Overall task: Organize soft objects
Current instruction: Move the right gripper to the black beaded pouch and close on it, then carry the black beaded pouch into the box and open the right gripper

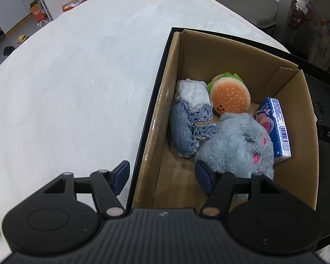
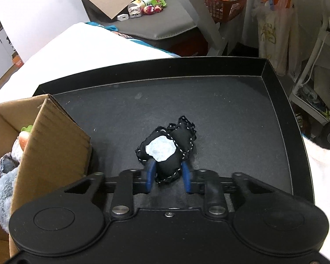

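The right tool [image 2: 168, 176] was clamped on a black stitched pouch [image 2: 167, 148] over the black tray [image 2: 275, 83]. The left tool [image 1: 162, 176] stood apart, straddling the cardboard box [image 1: 165, 101] wall, with the grey plush [image 1: 235, 143], denim pouch [image 1: 184, 129] and burger toy [image 1: 230, 98] inside.

The left wrist camera looks steeply down from close above the open brown cardboard box [image 1: 231, 57], which fills the frame's right half. The right wrist camera looks down and forward over the shallow black tray [image 2: 275, 101], closer still. Both apparently share that box [image 2: 55, 136], at the right view's left edge.
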### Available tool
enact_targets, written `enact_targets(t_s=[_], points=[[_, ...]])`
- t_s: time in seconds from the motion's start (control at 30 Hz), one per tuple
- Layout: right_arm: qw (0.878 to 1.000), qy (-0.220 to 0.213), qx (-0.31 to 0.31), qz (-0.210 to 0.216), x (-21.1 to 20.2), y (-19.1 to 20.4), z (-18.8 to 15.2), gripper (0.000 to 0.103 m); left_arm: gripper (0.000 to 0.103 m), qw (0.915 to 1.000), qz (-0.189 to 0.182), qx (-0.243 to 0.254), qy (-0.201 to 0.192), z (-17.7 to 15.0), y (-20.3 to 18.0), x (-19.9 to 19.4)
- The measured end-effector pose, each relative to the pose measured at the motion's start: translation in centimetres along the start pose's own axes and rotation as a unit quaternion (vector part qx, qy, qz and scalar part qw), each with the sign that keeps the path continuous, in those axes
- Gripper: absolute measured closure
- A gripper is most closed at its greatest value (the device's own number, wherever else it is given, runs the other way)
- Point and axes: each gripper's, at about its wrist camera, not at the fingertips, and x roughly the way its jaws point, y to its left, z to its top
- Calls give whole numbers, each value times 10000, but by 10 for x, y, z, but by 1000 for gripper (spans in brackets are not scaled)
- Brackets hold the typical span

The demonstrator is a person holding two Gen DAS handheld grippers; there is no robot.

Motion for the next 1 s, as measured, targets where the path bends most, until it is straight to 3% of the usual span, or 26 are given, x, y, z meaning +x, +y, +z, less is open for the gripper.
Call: enact_targets(t_s=[0.47, 1.0], points=[[9998, -169, 72, -80, -30, -1, 1, 82, 39, 9998, -163, -30, -115, -4, 7, -11], [9988, -472, 65, 132, -80, 18, 5, 82, 39, 9984, -476, -161, -243, -10, 24, -30]])
